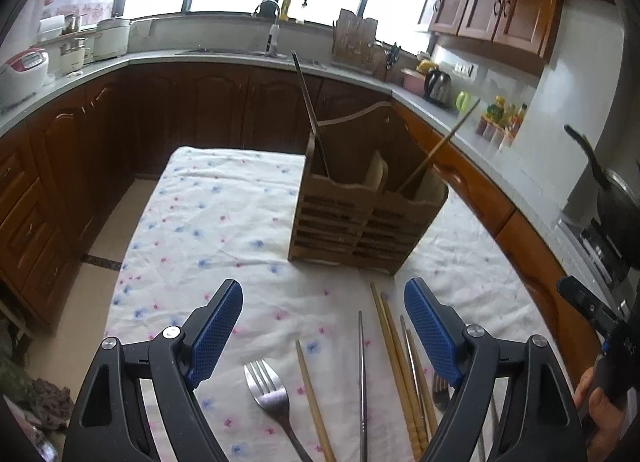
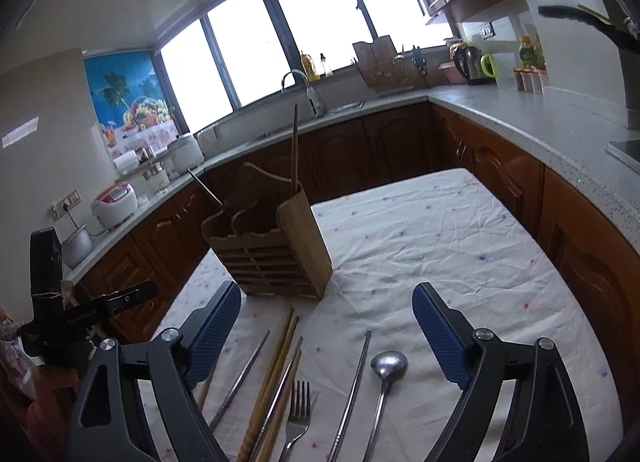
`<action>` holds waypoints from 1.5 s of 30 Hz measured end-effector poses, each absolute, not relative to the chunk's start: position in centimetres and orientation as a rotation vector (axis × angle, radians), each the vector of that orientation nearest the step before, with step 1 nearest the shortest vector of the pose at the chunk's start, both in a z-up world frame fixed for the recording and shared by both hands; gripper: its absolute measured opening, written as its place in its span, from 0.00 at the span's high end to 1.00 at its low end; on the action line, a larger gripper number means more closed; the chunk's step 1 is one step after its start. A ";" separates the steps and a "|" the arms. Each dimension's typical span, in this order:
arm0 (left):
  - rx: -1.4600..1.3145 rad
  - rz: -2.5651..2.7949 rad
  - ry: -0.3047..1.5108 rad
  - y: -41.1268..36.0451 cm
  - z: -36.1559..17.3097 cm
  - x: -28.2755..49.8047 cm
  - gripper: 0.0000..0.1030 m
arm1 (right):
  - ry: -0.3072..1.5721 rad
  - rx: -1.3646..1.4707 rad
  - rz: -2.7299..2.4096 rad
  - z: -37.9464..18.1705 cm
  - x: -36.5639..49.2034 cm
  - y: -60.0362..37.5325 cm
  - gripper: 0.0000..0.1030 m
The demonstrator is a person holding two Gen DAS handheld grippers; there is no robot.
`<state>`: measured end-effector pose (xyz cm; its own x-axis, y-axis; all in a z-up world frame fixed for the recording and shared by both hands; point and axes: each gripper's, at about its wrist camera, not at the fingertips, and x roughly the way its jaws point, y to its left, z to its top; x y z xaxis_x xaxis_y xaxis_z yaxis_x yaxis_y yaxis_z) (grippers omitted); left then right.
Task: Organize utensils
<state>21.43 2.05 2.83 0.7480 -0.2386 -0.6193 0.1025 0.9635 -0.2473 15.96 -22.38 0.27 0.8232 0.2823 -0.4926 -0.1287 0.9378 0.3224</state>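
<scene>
While the floral tablecloth (image 1: 224,222) serves as staging, the wooden caddy (image 1: 360,218) stands at 12 o'clock, two sticks already inside. Chopsticks (image 2: 276,374), fork (image 1: 270,394) and spoon (image 2: 386,366) lie loose near me. My left gripper (image 1: 323,332) and right gripper (image 2: 327,332) hang spread, empty, presumably choosing.

A slatted wooden holder (image 2: 268,258) is stood upright at 12 o'clock; forks (image 2: 298,414), a spoon (image 2: 386,366) and chopsticks (image 2: 280,362) are laid flat at 6.
</scene>
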 end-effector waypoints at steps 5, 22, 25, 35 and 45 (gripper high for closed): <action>-0.179 -0.193 0.741 1.1 2.0 22.4 0.20 | 0.626 0.266 0.226 -1.2 17.0 -21.7 0.25; -0.030 -0.234 0.940 -4.1 -3.9 28.1 0.39 | 0.873 0.199 0.202 -7.3 21.7 -20.1 0.55; -0.020 -0.238 0.964 -4.6 -4.8 29.2 0.41 | 0.897 0.191 0.193 -8.0 22.3 -20.1 0.58; 0.049 -0.251 1.012 -6.3 -7.1 31.7 0.60 | 0.963 0.141 0.178 -9.6 24.5 -19.5 0.78; 0.127 -0.268 0.988 -8.3 -7.7 32.0 0.95 | 0.959 0.045 0.155 -9.8 24.8 -18.6 0.93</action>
